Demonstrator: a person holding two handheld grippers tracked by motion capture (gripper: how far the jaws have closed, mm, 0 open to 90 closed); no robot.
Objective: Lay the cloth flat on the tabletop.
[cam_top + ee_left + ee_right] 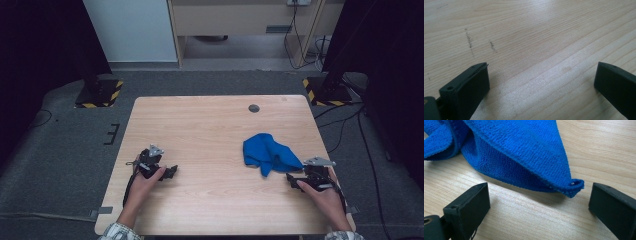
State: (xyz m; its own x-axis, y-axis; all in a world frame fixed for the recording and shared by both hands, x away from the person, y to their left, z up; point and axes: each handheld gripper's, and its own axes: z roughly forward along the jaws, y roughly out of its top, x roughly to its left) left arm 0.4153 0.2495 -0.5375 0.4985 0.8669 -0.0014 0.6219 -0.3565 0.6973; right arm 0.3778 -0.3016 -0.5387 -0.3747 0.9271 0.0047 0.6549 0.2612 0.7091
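Blue cloth [519, 152] just before right hand-held gripper [539, 202]

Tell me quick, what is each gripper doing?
Left gripper: open, nothing between its jaws, bare wooden table beneath.
Right gripper: open, holding nothing, the crumpled blue microfibre cloth corner just ahead.

I see a pale wooden table [215, 125] — a crumpled blue cloth [267, 152] lies on its right half. A small grey disc [254, 108] sits near the far edge.
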